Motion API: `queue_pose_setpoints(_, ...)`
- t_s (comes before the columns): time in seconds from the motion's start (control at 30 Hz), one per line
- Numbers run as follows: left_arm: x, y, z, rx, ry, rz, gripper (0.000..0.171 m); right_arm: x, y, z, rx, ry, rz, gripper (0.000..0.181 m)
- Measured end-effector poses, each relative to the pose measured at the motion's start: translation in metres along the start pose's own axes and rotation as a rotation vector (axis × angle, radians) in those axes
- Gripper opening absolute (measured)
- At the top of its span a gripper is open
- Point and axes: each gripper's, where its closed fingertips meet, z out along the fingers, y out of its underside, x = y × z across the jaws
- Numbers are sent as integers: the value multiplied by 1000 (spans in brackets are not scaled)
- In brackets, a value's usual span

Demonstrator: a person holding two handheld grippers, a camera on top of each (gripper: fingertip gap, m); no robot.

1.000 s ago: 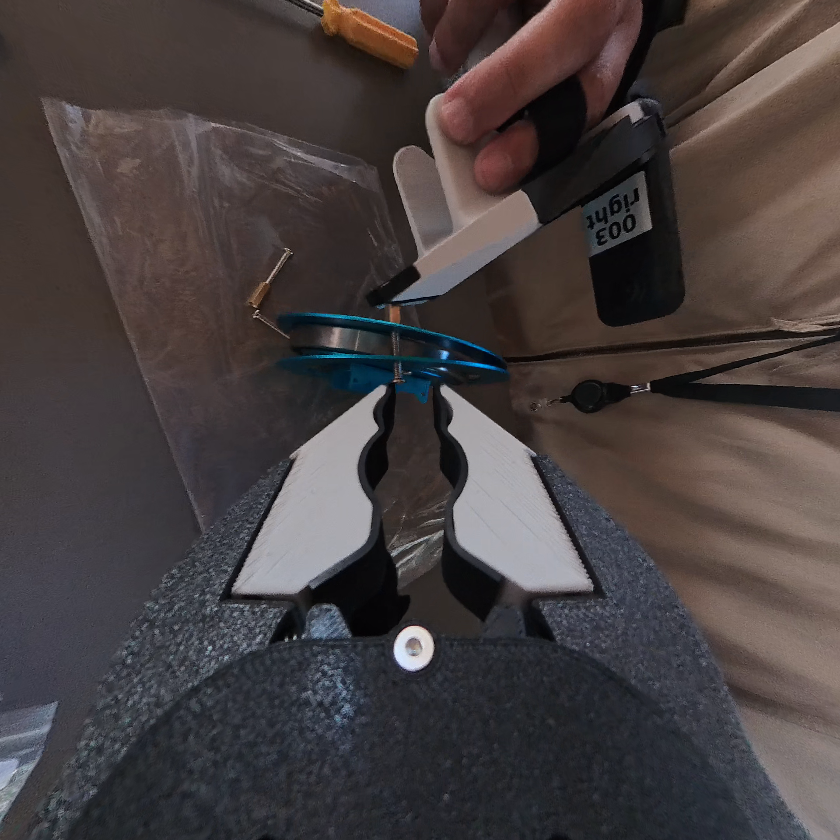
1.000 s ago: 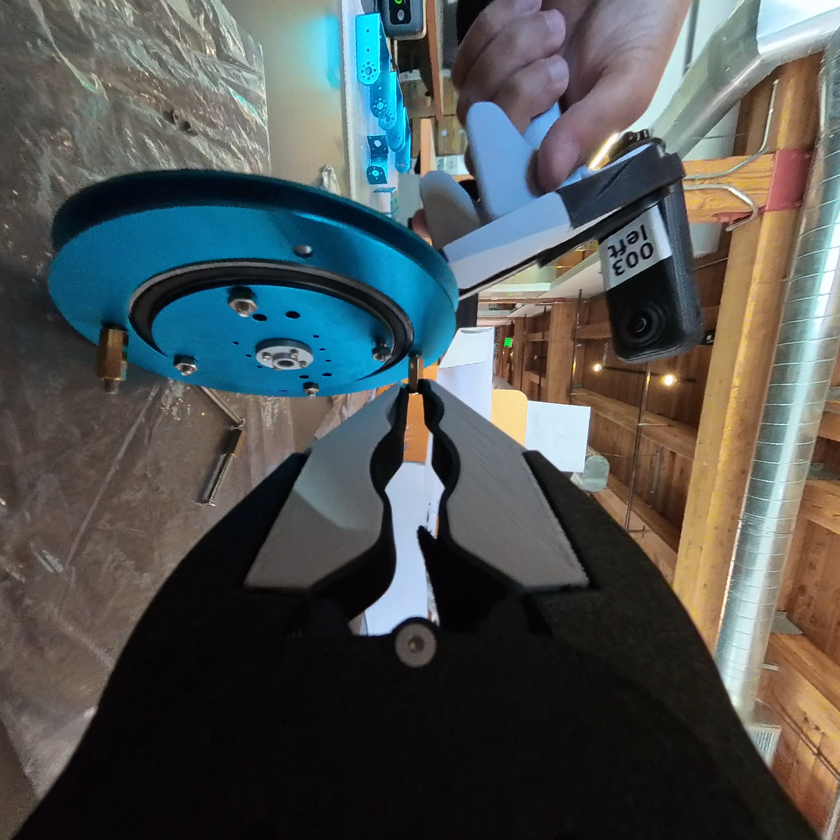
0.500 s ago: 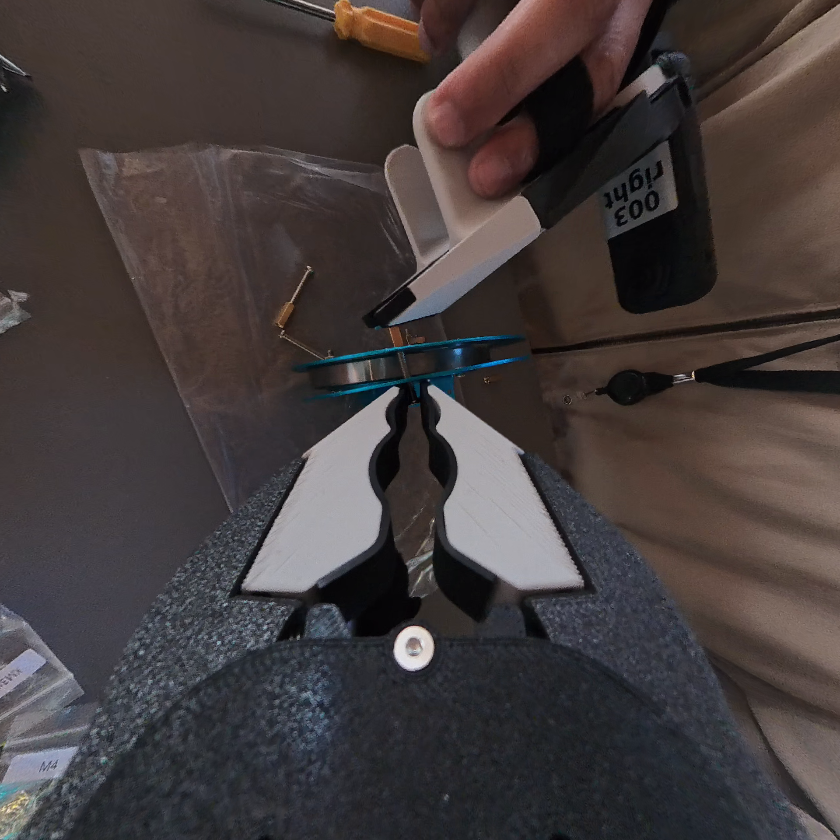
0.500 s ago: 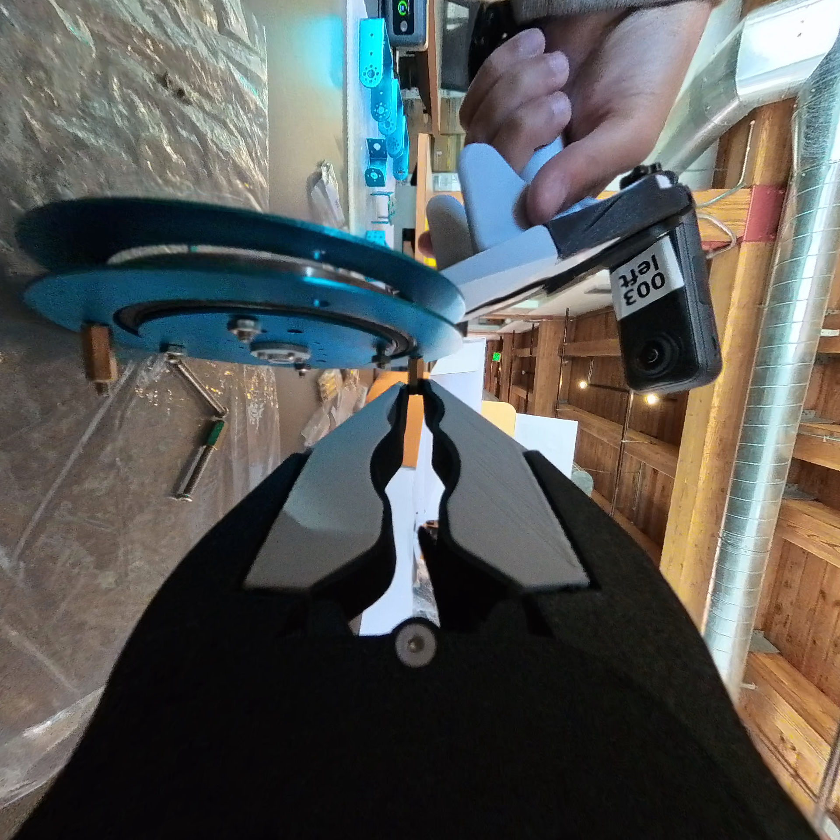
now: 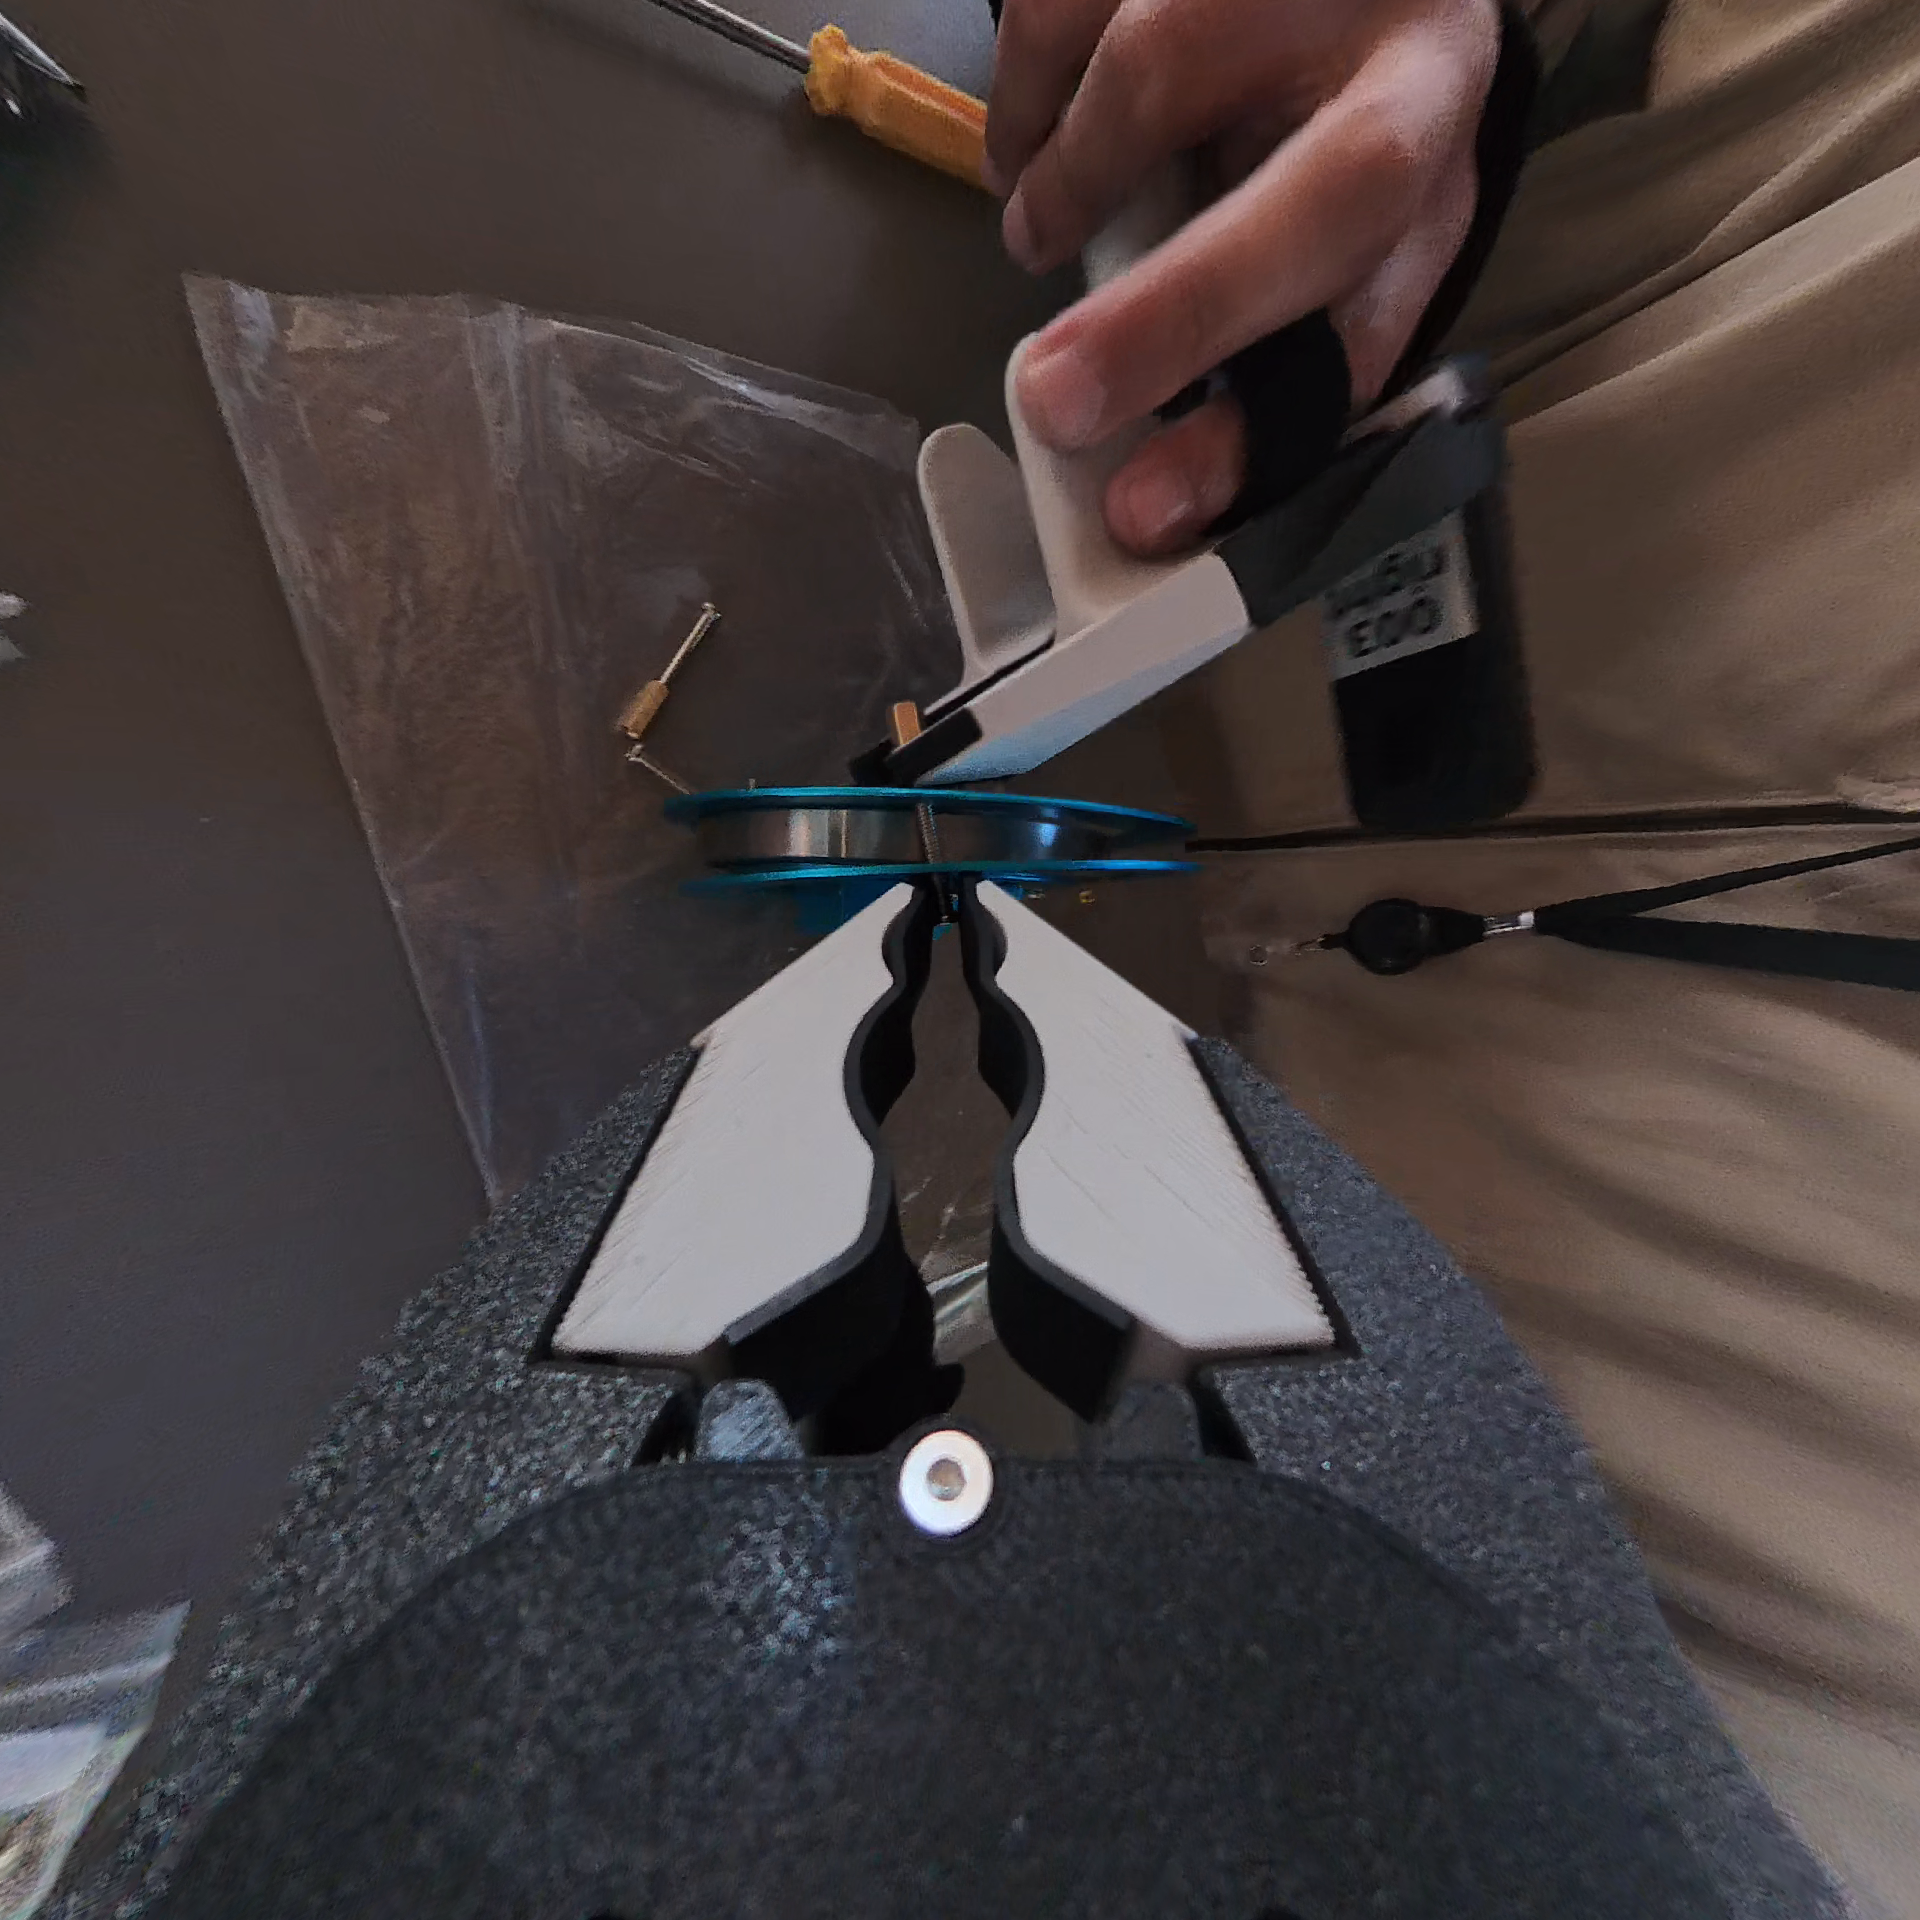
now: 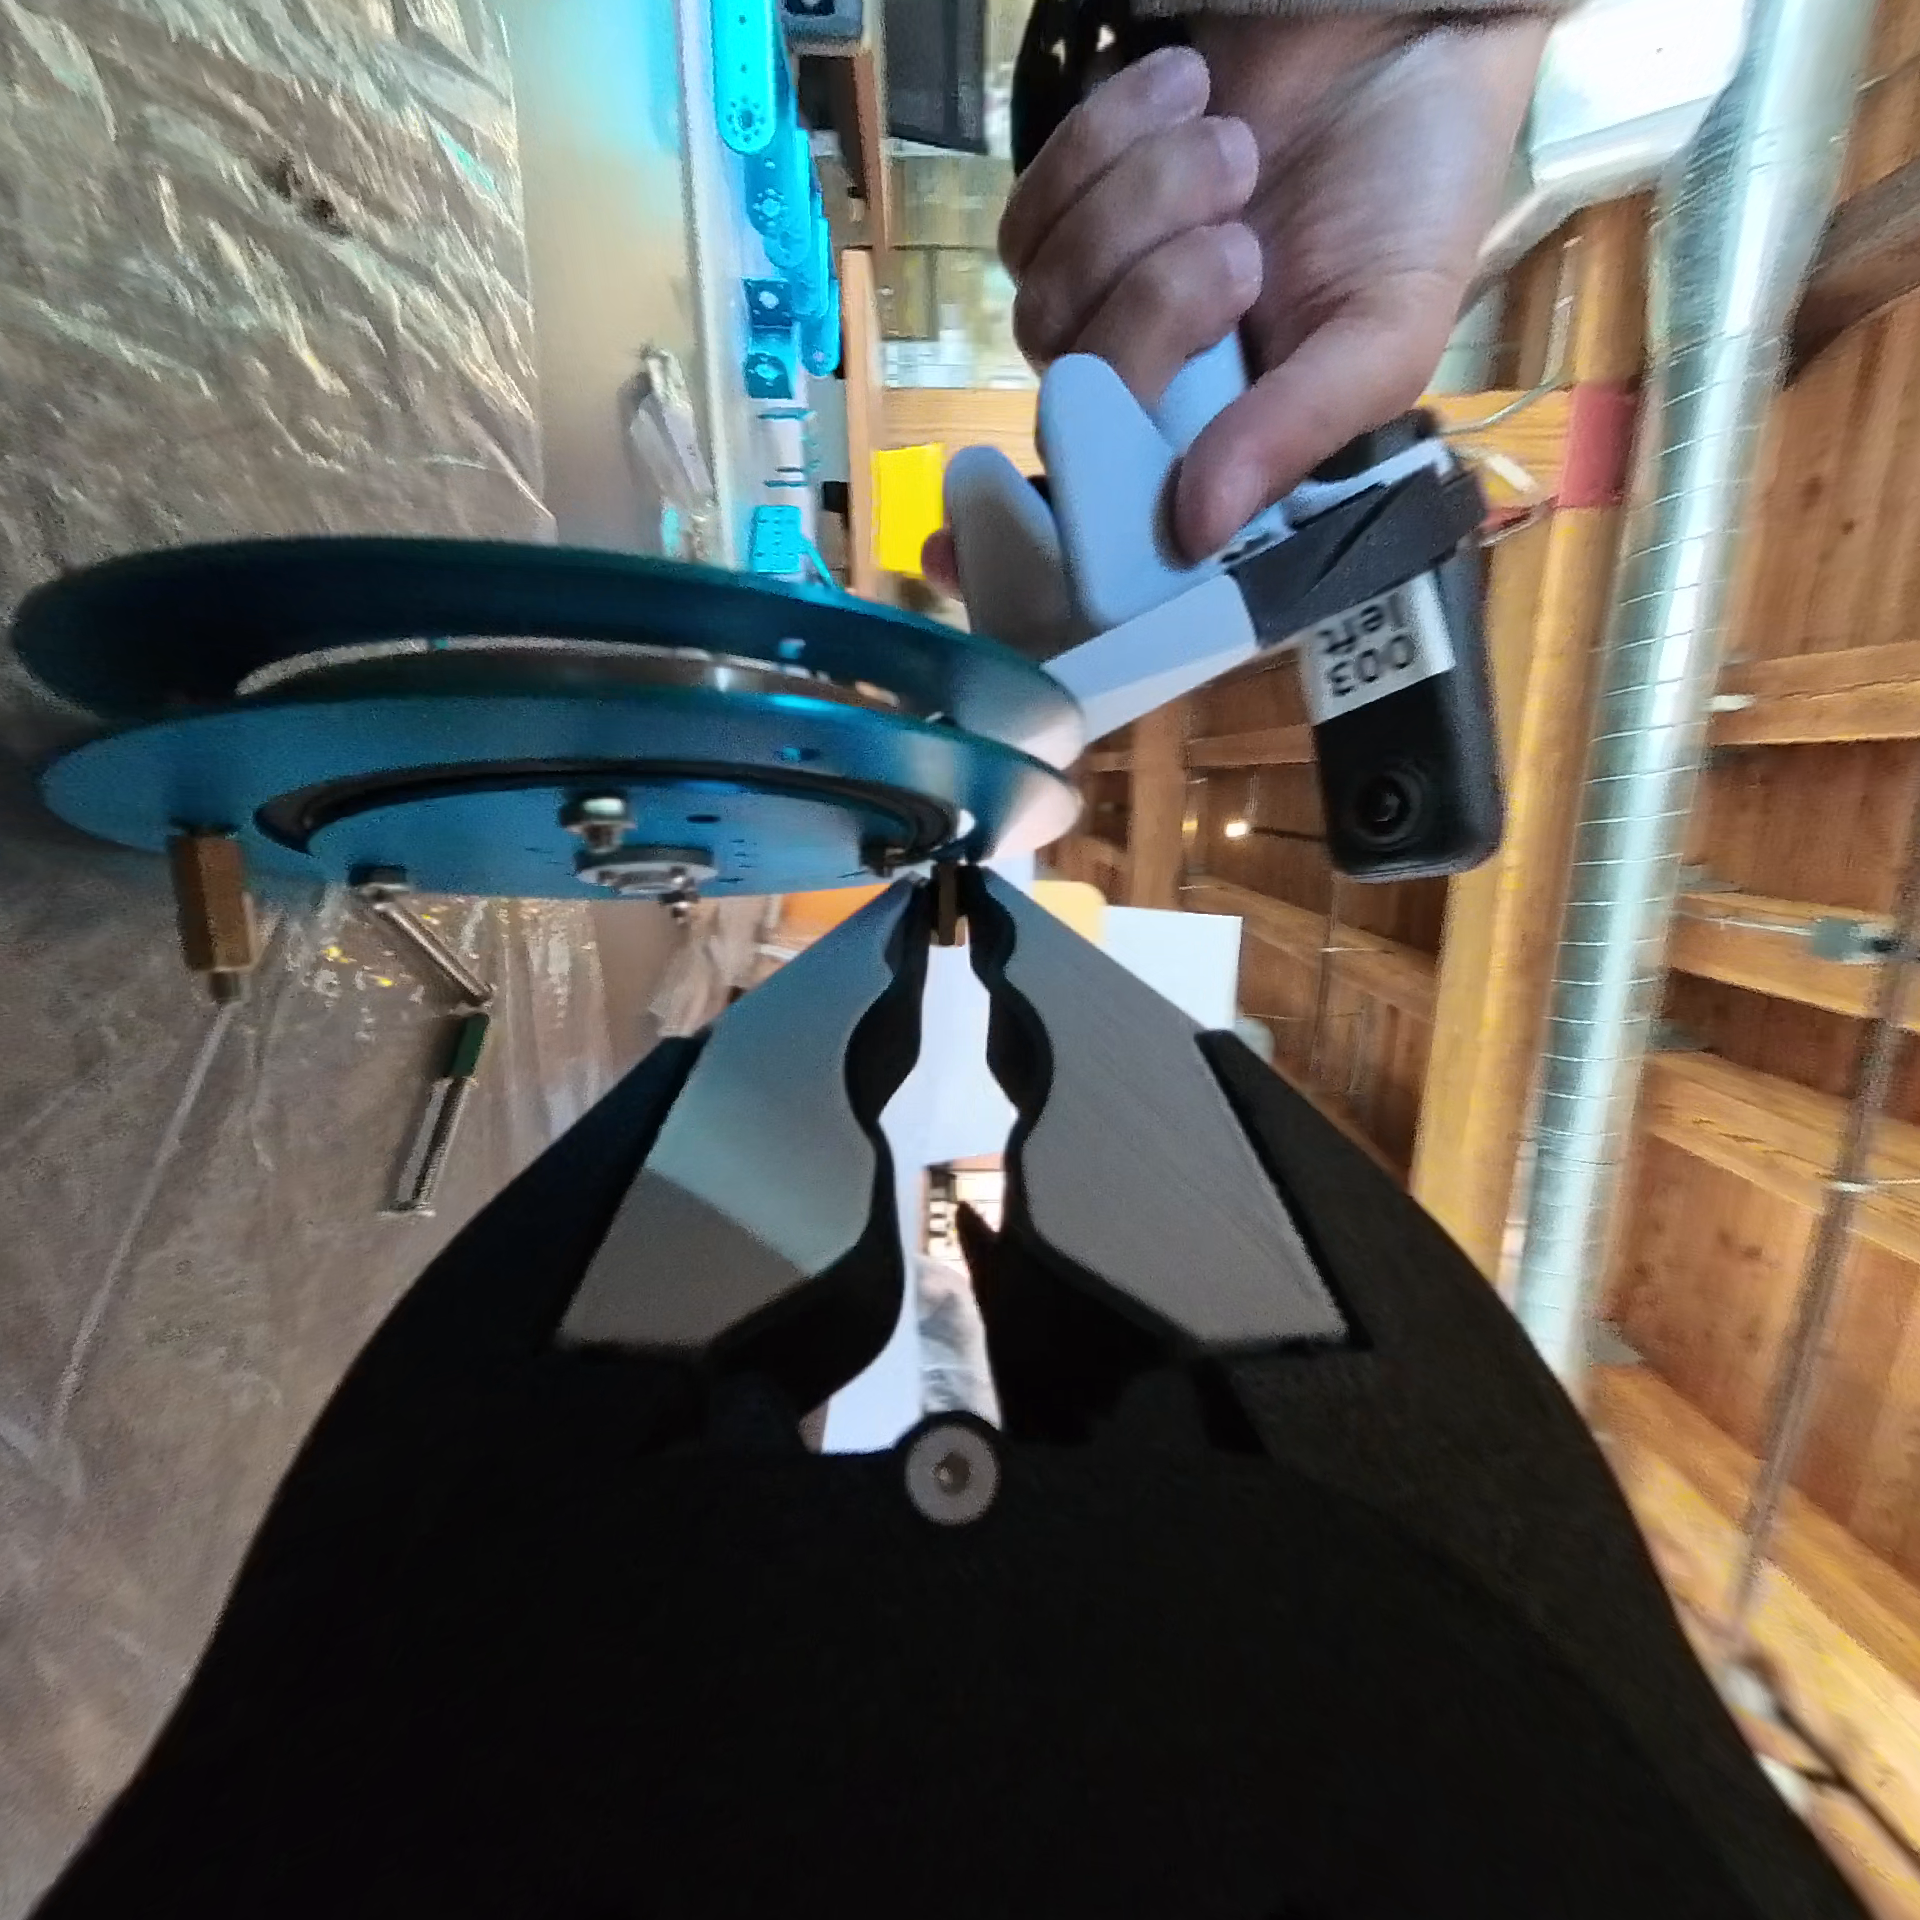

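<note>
1. The left tool point(image 5: 940, 899) has its tips pressed nearly together, pinching the lower end of a thin screw point(image 5: 928, 836) just ahead of them. The screw runs up through a blue two-disc assembly point(image 5: 1091, 821) that lies edge-on across the tips.
2. The right tool point(image 6: 945, 904) is likewise closed at the tips on a short brass standoff point(image 6: 948, 912), which sits against the assembly's face directly ahead.
3. In the left wrist view, the right tool comes down from above and beyond the discs, gripped by a hand point(image 5: 1247, 260).
4. Judged from the narrow contacts, both holds look slight, since only the tips bear on small parts. The two parts look roughly in line.
5. Beyond the left tool and to its left, a clear plastic bag point(image 5: 520, 520) lies on the surface point(image 5: 208, 935) with a loose brass standoff point(image 5: 646, 712) on it. An orange-handled screwdriver point(image 5: 899, 104) lies farther off.
</note>
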Motion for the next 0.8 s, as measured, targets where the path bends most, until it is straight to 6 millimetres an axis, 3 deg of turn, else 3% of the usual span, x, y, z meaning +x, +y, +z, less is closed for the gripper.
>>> queue_pose_setpoints(0.2, -3, -1, 0, -49, -285, 187, 3, -3, 0, -1, -12, -308, 262, 3)
queue_pose_setpoints(0.47, 3, -5, 5, -47, -582, 405, 3, -5, -6, -18, 53, -744, 558, 4)
queue_pose_setpoints(0.7, -3, -10, 5, -17, -845, 541, 3, -8, -3, -22, -1, -1046, 697, 4)
queue_pose_setpoints(0.8, -6, -14, 4, -47, -1038, 674, 2, -8, -3, -26, -47, -1215, 797, 4)
